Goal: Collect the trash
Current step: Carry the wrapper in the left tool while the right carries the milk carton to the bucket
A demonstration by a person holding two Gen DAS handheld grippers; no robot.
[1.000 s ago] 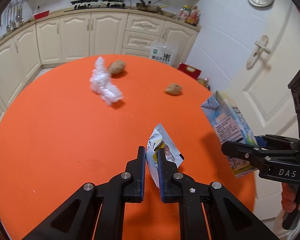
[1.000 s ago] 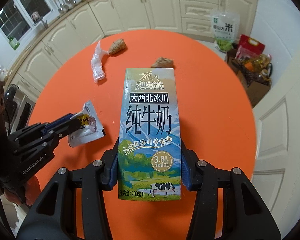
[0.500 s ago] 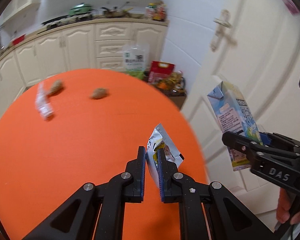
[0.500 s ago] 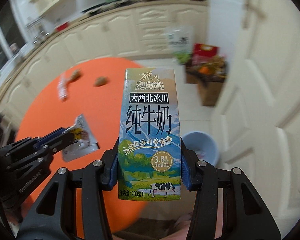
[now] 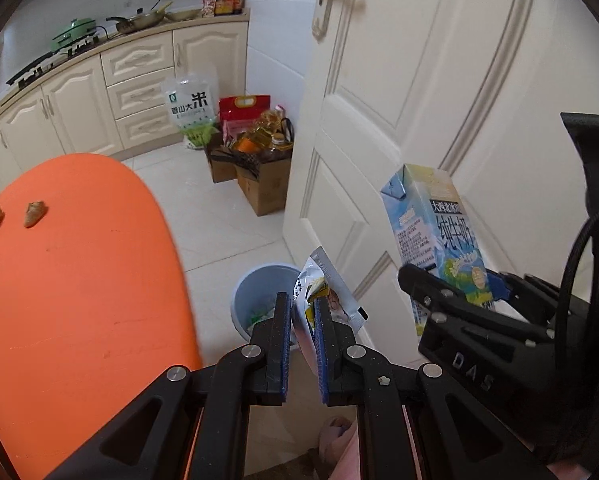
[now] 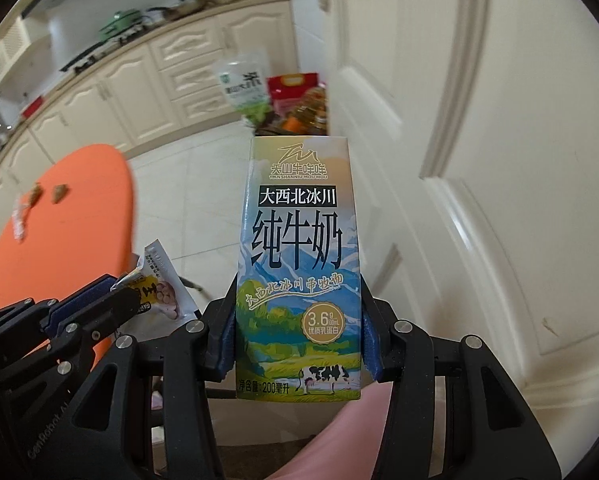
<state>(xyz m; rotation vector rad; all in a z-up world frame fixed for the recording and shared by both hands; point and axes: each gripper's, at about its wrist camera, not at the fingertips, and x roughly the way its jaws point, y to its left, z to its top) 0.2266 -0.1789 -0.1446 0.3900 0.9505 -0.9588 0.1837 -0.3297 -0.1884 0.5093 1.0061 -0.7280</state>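
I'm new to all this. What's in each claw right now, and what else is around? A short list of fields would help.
left gripper: shut on a snack wrapper
right gripper: shut on an upright milk carton
bin: light blue, on the floor below the wrapper, some rubbish inside
table: orange, off to the left
left on table: two brown crumpled scraps, white plastic at the edge of view
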